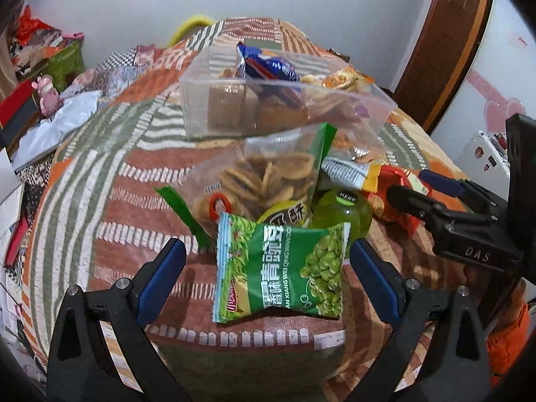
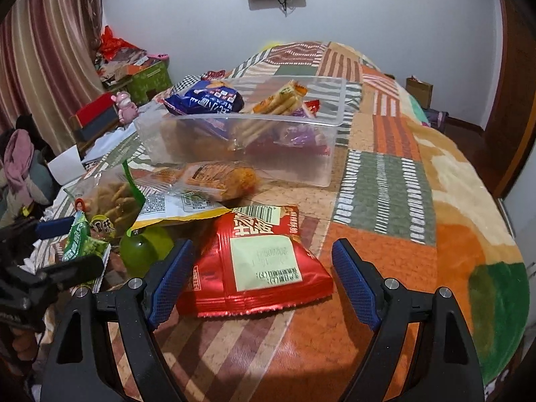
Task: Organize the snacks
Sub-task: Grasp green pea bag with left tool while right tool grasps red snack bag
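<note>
A green pea snack packet (image 1: 279, 271) lies on the patterned bed cover between the open fingers of my left gripper (image 1: 268, 261), untouched. A red snack bag (image 2: 251, 264) lies between the open fingers of my right gripper (image 2: 263, 264). Behind them is a loose pile: a clear bag of chips (image 1: 261, 177), a green bottle (image 1: 345, 211), a yellow-edged packet (image 2: 174, 207) and an orange packet (image 2: 214, 177). A clear plastic box (image 2: 241, 147) further back holds a blue bag (image 2: 204, 100), biscuit sticks (image 2: 278, 104) and other snacks. The right gripper also shows in the left wrist view (image 1: 418, 184).
The bed cover (image 2: 385, 184) stretches to the right and front. To the left of the bed are a red box (image 2: 97, 114), a pink toy (image 2: 125, 104), a green carton (image 2: 149, 80) and clothes. A curtain hangs at far left; a wooden door (image 1: 445, 43) stands at right.
</note>
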Motion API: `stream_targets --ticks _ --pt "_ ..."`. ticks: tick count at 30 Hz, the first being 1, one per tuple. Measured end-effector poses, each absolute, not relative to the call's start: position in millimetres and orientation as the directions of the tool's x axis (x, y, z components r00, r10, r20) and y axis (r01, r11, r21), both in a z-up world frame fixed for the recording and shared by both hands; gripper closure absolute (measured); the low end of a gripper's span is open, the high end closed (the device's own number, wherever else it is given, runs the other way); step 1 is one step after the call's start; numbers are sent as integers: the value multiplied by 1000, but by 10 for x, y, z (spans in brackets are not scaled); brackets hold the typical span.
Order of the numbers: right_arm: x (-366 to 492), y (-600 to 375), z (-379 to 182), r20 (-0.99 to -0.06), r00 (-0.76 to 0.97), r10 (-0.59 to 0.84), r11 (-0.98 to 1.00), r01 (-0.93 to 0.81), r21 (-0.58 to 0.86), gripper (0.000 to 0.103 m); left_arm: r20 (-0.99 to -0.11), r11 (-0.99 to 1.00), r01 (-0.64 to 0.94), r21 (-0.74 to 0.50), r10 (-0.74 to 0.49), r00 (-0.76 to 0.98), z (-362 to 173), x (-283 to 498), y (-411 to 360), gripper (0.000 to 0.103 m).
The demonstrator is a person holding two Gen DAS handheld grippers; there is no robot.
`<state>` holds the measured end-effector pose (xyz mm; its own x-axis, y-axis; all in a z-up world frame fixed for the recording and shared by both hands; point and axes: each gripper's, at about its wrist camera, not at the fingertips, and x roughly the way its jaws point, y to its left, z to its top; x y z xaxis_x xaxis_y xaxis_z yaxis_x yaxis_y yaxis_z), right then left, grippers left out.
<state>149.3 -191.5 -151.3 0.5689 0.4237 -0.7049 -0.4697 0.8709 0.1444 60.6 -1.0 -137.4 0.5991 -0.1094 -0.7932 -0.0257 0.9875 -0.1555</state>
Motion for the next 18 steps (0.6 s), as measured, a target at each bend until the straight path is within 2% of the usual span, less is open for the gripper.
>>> stream_targets --ticks 7,9,11,15,18 --pt "1557 -1916 -1627 -711 530 462 859 -466 211 24 -801 981 -62 -183 -112 588 -1532 652 17 5" --pt "1542 -1938 -1626 -705 535 466 859 -463 217 28 -800 978 -66 -197 -122 587 -1558 646 25 20" --pt "1539 -1963 -1617 -699 537 472 859 -458 229 32 -802 975 -67 -213 -135 582 -1579 641 39 30" --pt "1524 -1986 -1601 -696 534 480 857 -456 241 38 -795 973 -65 -222 -142 590 -1557 619 42 44" --pt "1489 -1988 -1587 -692 542 477 858 -459 232 42 -792 973 -64 -220 -140 595 -1544 597 35 49"
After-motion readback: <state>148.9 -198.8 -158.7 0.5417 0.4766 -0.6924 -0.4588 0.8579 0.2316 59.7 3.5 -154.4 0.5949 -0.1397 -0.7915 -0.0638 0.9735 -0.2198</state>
